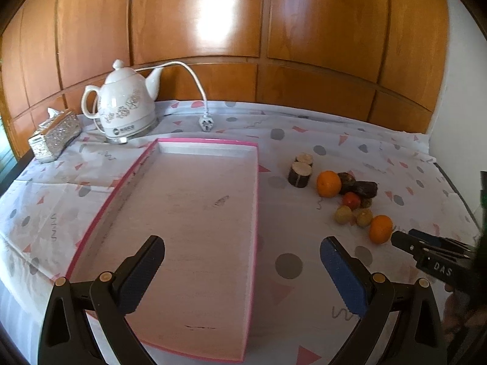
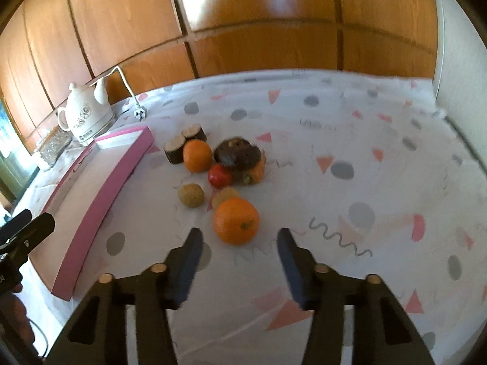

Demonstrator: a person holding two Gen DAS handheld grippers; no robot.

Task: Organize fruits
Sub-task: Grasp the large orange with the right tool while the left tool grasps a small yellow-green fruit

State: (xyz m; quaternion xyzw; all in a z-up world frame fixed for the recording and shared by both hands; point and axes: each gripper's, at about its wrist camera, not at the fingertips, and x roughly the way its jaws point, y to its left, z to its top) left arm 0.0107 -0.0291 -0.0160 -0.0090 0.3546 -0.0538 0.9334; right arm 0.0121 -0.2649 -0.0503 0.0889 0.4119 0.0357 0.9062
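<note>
Here, the left gripper [image 1: 242, 261] is being held over the near end of a shallow pink-edged tray [image 1: 127, 179], its fingers [image 1: 146, 273] spread wide with nothing between them. The tray is lying empty on a table covered by a white cloth [image 1: 304, 140] printed with grey dots and pink triangles. The fruits are being left in a loose cluster on the cloth to the right of the tray: a near orange [image 2: 236, 220], a second orange [image 2: 197, 155] farther back, a red fruit [image 2: 220, 176], two small yellowish round fruits [image 2: 190, 195], and some dark fruit [image 2: 237, 153] behind them. Two short cut log pieces [image 2: 175, 149] are standing just beside the far orange. The right gripper [image 2: 239, 245] is being pointed down at the near orange, its fingers [image 2: 191, 261] partly apart and gripping nothing, the orange lying just beyond the tips. A white kettle [image 1: 124, 106] and a glittery tissue box [image 1: 54, 135] are being kept at the table's back left.
</note>
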